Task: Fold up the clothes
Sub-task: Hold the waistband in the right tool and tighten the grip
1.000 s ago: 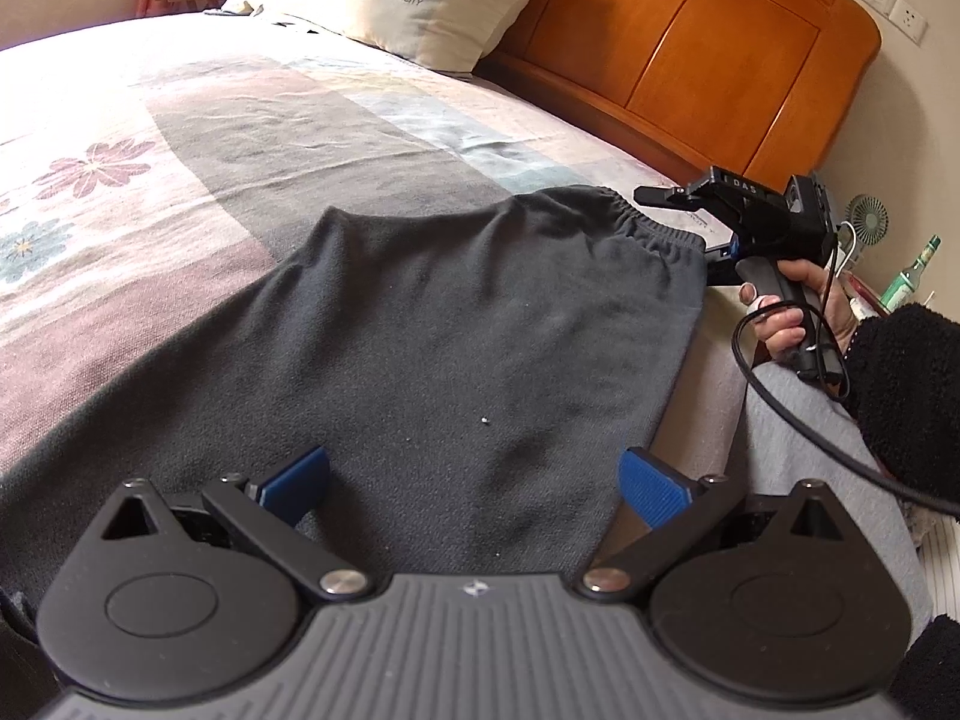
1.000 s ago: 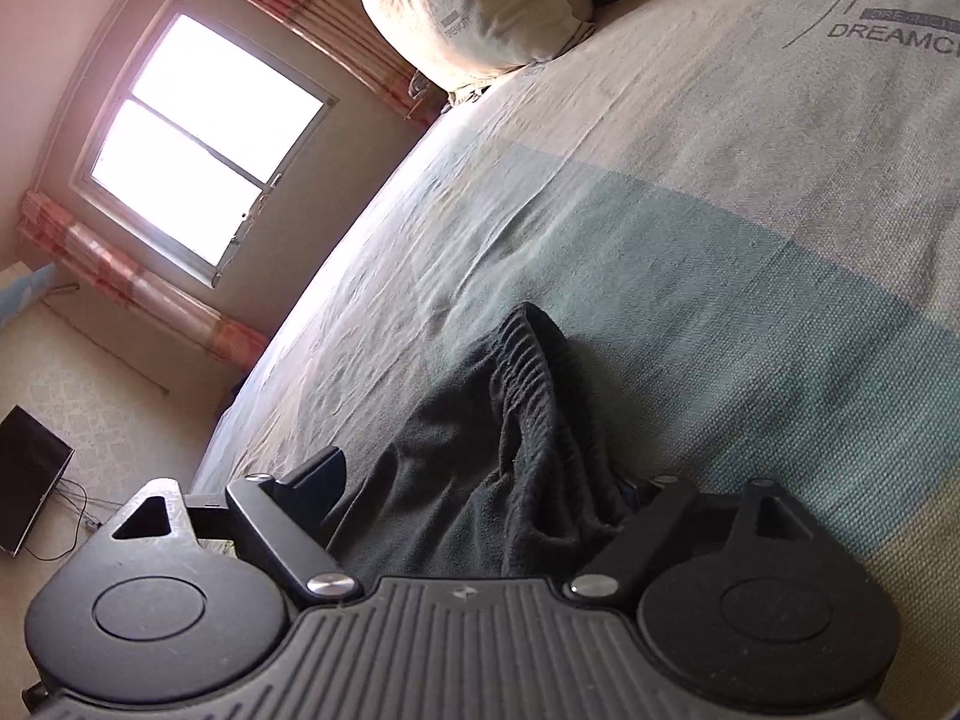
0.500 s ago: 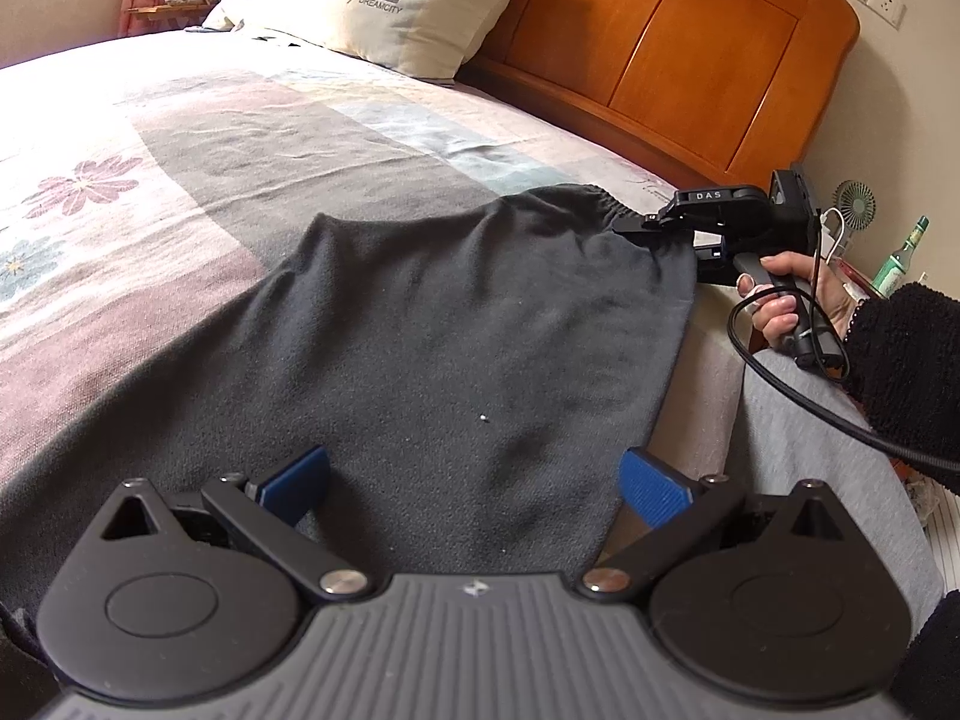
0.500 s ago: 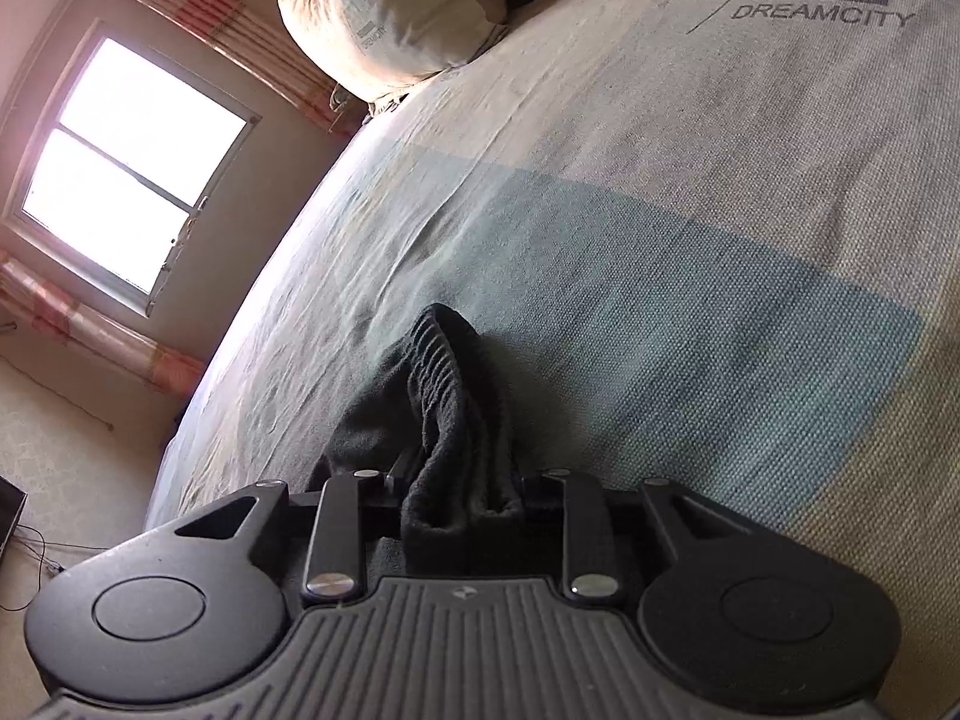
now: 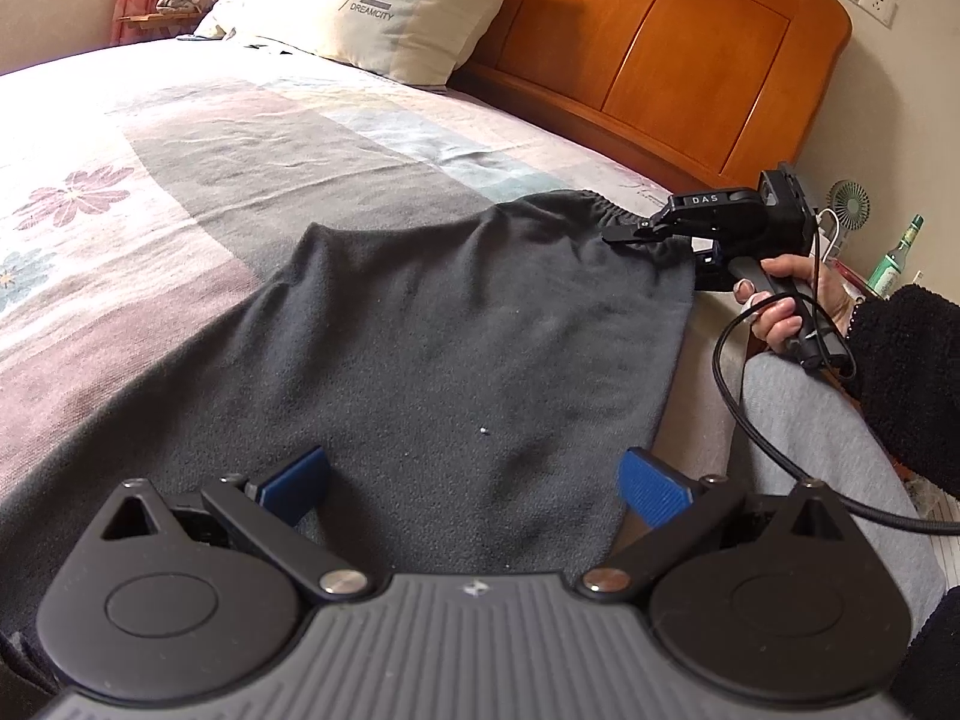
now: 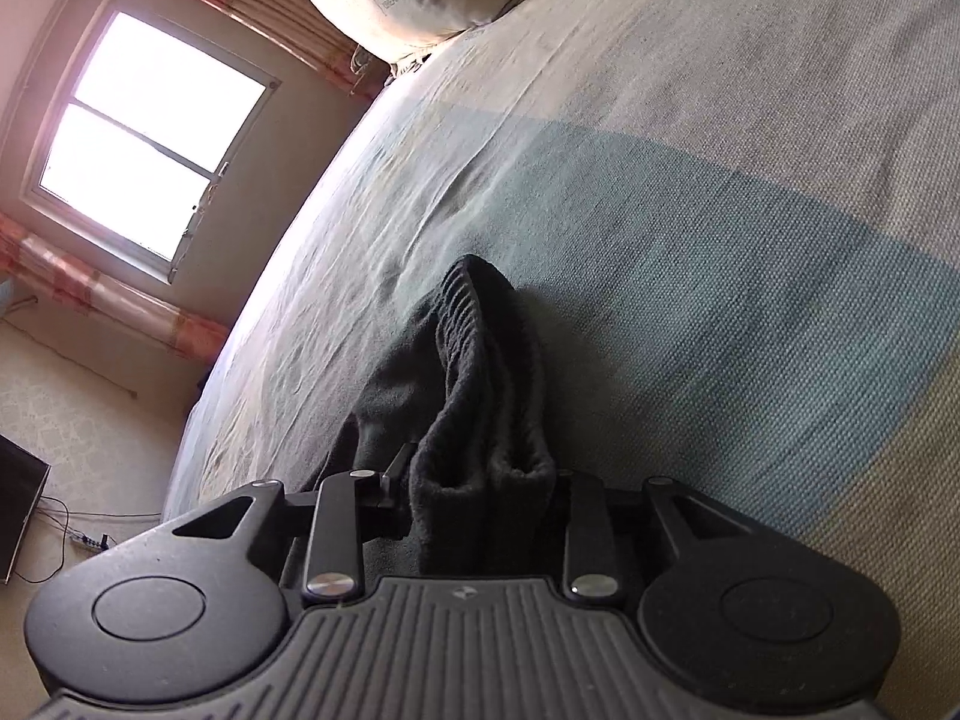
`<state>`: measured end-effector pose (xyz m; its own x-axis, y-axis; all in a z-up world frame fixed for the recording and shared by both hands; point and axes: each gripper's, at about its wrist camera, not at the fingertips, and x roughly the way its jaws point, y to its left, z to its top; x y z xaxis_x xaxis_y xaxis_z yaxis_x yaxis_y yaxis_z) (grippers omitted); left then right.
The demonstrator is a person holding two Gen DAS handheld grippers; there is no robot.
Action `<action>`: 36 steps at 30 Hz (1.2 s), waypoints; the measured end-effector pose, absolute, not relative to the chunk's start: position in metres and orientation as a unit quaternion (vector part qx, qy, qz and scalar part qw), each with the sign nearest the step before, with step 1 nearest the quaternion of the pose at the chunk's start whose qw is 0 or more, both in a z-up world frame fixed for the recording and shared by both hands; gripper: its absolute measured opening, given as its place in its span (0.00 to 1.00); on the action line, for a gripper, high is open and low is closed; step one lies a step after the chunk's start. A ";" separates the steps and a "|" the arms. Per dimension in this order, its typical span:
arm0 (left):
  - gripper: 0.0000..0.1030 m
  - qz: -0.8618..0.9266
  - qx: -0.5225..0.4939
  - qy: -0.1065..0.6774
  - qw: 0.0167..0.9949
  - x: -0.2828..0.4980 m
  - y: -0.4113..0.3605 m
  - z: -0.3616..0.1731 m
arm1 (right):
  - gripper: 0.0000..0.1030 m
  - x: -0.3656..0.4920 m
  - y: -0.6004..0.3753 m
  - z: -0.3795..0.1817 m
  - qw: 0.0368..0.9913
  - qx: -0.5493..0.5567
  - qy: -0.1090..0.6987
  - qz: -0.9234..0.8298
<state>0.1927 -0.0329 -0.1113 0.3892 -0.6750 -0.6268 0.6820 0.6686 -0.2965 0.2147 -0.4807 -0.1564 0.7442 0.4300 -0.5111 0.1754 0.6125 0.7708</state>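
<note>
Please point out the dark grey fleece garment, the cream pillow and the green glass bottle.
dark grey fleece garment [image 5: 456,354], left wrist view, flat middle.
cream pillow [image 5: 384,6], left wrist view, printed front.
green glass bottle [image 5: 894,267], left wrist view, body.

Dark grey fleece trousers [image 5: 456,348], one item. Elasticated, gathered waistband [image 6: 474,324] toward the headboard end of the bed [image 5: 180,138]; body spread mostly flat along the bed's near edge, lightly wrinkled. Waistband corner at the edge bunched, lifted off the cover. Pale lint specks on fabric.
</note>
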 end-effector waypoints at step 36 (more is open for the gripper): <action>0.99 -0.310 -0.011 0.412 0.856 0.179 -0.079 -0.083 | 0.30 0.223 -0.482 -0.152 0.836 0.397 0.348 0.152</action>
